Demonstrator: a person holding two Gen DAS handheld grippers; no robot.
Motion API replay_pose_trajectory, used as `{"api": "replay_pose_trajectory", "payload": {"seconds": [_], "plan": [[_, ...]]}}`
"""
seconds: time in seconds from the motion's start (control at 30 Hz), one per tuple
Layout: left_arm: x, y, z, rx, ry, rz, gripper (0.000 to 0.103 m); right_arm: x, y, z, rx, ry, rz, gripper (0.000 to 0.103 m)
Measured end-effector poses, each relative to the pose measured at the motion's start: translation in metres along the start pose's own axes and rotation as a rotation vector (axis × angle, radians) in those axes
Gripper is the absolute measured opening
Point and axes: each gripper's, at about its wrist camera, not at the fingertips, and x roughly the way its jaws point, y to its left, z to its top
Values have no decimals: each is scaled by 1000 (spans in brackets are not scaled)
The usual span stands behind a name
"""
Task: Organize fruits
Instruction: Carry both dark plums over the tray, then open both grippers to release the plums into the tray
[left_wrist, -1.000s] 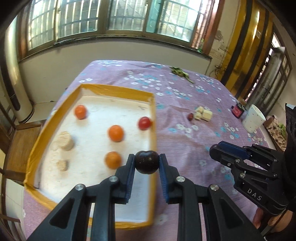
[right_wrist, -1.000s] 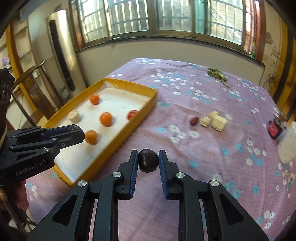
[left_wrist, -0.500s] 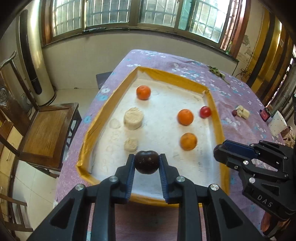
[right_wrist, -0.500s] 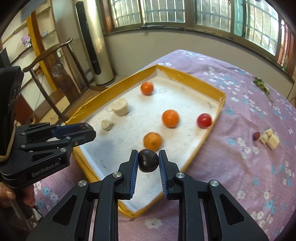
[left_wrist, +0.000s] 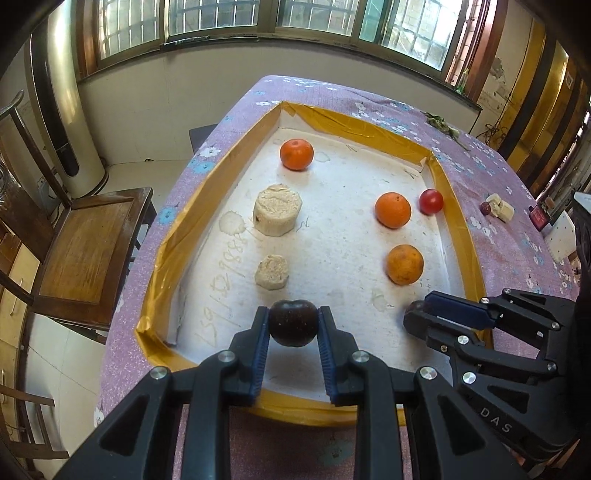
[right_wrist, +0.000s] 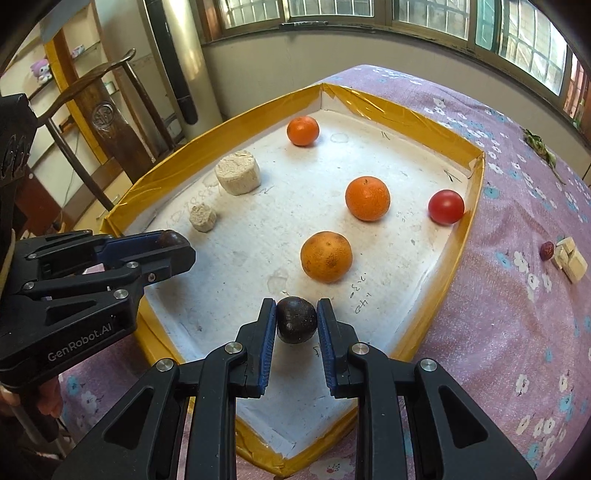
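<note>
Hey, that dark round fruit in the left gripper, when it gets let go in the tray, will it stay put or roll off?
The dark fruit looks round and smooth, so it will probably roll a little on the flat tray floor. The raised yellow rim should likely stop it. It holds its shape between the left gripper jaws, so it seems firm.

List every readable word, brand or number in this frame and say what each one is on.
"DAS": side of the right gripper, left wrist view.
"GenRobot.AI": side of the left gripper, right wrist view.
Handwritten digits on the tray floor by the small beige puck: too faint to read reliably.
Small pen marks near the dull orange: illegible.
Red container label: too blurred.
</note>
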Motion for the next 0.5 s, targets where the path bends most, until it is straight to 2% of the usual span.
{"api": "replay_pose_trajectory", "payload": {"seconds": [0.5], "plan": [[3,-1,-1,27,-4,59,29,1,-1,-2,-5,-2,-6,25]]}}
